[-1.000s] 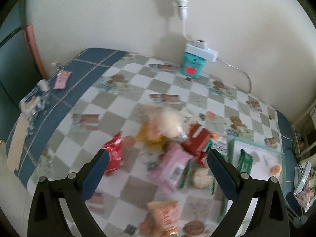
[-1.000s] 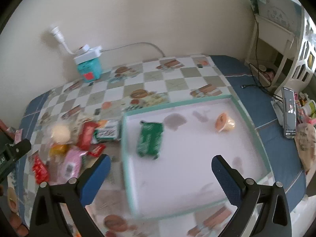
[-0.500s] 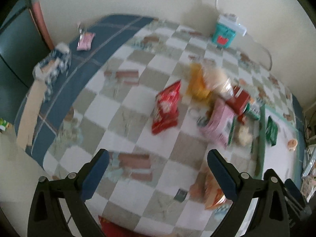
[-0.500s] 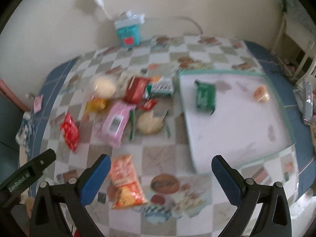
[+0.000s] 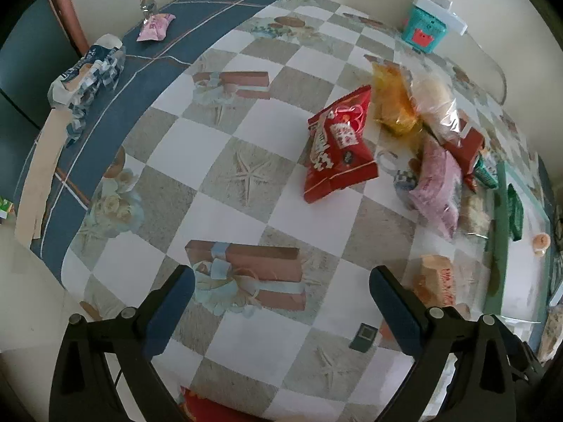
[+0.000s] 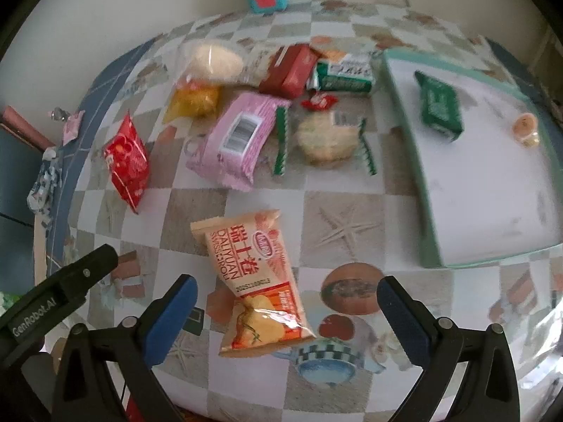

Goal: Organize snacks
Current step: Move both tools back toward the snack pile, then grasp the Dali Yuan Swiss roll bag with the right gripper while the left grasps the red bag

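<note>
Two snacks (image 6: 438, 105) in the tray (image 6: 404, 112), ten outside

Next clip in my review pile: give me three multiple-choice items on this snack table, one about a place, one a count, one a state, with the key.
1. Where does the dark green snack packet lie?
A. inside the white tray with the mint-green rim
B. on the checked tablecloth
C. under the pink packet

2. How many items lie in that tray?
A. none
B. two
C. five

3. How does the right claw stand?
A. shut on a red packet
B. shut on nothing
C. open, over the orange Swiss-roll packet

Key: 1 A, the packet sits within the rim. 2 B, only the green packet and a small orange jelly cup are there. 3 C, its blue pads stand wide apart either side of the packet, which lies flat on the cloth.
</note>
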`<act>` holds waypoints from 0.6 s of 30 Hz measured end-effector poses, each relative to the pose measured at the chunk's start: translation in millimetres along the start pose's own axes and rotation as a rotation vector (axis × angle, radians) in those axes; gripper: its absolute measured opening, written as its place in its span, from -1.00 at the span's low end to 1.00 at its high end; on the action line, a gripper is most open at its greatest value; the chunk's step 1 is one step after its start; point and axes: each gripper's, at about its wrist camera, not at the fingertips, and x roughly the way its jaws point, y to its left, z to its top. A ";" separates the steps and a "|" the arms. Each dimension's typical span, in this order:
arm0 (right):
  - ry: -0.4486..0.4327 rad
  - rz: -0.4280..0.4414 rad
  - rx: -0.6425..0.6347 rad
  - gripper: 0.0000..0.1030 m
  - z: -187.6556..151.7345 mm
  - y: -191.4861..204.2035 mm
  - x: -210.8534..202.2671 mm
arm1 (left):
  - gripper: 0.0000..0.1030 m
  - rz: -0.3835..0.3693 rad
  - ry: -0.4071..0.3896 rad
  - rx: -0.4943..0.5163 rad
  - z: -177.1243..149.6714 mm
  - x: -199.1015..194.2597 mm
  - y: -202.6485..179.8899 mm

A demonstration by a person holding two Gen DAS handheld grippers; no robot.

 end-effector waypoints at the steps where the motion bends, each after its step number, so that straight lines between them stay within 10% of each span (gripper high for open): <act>1: 0.011 0.014 0.003 1.00 0.3 0.2 4.3 | 0.93 -0.002 0.005 0.001 0.1 3.5 0.1; 18: 0.077 -0.053 -0.056 1.00 -1.3 24.8 41.6 | 0.94 -0.036 -0.043 -0.011 8.6 15.9 -0.4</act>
